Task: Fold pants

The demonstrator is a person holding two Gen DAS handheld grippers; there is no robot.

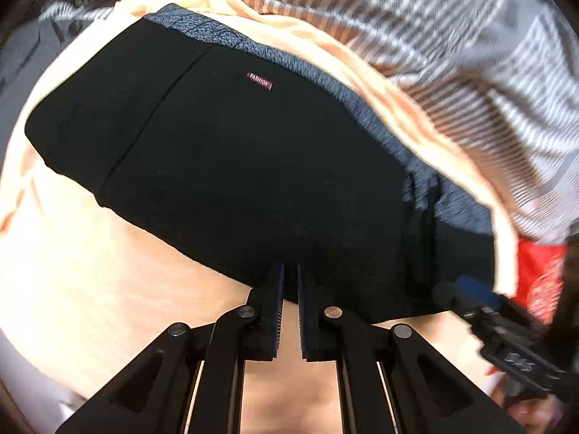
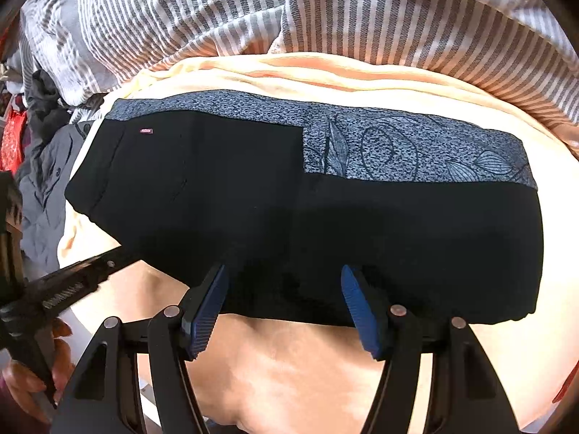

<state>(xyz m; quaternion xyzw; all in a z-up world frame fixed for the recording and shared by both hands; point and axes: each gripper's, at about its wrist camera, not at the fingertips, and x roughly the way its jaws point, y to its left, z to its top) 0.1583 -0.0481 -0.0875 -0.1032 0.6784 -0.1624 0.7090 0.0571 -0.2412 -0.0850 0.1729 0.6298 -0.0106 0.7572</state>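
Left claw (image 1: 289, 275): low at the near edge of the black pants (image 1: 235, 166), jaws nearly closed, only a narrow slit between them, tips over the hem; can't tell if any fabric is pinched. In the right wrist view the same claw comes in from the left, a bare hand (image 2: 32, 369) on its grip, partly cut off by the frame. Pants lie folded flat on a peach blanket (image 1: 90, 289) on the bed, a grey-blue leaf-print panel (image 2: 398, 144) along the far edge. Small maroon tag (image 1: 259, 80) reads "FASHION". Right claw (image 2: 284, 278): jaws spread wide, blue pads (image 2: 356, 307) either side of the pants' near edge, holding nothing. Striped duvet (image 2: 416, 18) bunched behind. Red item (image 1: 539, 271) at right is blurred, unidentifiable.
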